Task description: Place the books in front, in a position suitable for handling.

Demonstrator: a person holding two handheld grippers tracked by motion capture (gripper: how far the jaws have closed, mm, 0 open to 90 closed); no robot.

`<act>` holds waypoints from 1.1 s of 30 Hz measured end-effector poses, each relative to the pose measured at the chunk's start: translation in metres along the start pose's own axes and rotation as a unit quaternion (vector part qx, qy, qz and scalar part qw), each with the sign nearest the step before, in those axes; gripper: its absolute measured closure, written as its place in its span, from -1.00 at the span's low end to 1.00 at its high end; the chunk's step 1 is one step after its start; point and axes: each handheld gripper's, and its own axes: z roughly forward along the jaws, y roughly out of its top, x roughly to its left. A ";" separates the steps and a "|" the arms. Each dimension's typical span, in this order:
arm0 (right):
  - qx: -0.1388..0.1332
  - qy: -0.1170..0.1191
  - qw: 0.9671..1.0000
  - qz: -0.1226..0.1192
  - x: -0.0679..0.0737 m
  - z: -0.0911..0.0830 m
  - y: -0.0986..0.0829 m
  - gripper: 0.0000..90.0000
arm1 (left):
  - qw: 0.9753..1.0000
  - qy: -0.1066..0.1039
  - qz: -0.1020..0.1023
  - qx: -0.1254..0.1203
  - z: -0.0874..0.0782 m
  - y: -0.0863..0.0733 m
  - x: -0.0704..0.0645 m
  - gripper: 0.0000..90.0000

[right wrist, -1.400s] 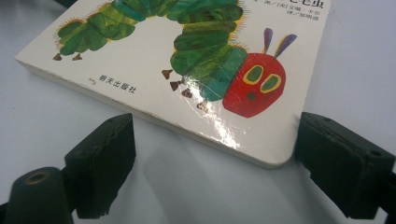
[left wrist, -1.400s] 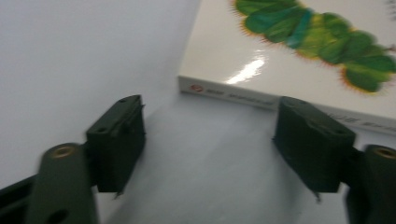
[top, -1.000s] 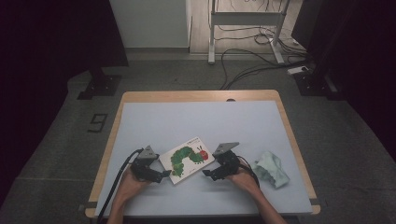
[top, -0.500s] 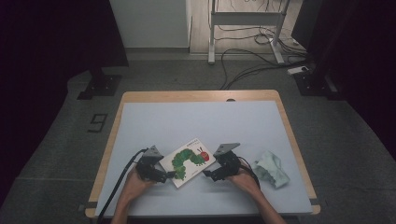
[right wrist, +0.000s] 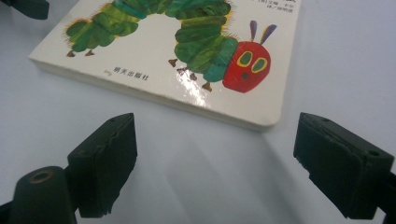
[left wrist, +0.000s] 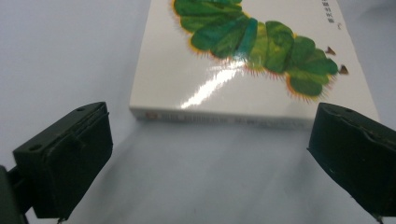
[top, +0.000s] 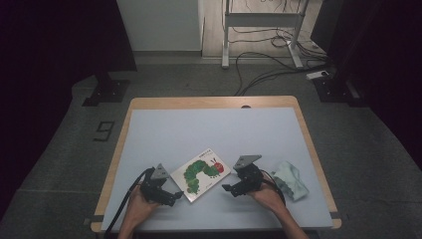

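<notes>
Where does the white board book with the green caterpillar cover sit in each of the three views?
High view: the white board book with the green caterpillar cover lies flat on the pale table, lower centre, between the left gripper and right gripper.
Left gripper view: top centre, spine edge facing the open jaws.
Right gripper view: top, beyond the open jaws.
Shared landmark: the caterpillar's red head.

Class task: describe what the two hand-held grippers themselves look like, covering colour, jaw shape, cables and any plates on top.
Both the left gripper and the right gripper are black, each topped by a grey three-cornered plate. Their jaws are blocky black pads with small round holes. A black cable trails from each. The forearms are bare, with no sleeves.
</notes>
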 end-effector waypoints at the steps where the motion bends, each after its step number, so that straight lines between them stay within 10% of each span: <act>1: 0.000 -0.004 1.000 -0.004 0.001 -0.005 0.000 -0.71 | 1.000 -0.001 -0.002 -0.002 -0.002 -0.003 0.000 -1.00; 19: 0.000 -0.077 0.997 0.033 -0.022 -0.070 -0.029 -0.72 | 1.000 0.026 0.004 0.005 0.007 -0.014 -0.009 -1.00; 33: 0.023 -0.170 0.982 0.082 -0.052 -0.110 -0.066 -0.64 | 1.000 0.026 0.003 0.004 0.007 -0.015 -0.009 -1.00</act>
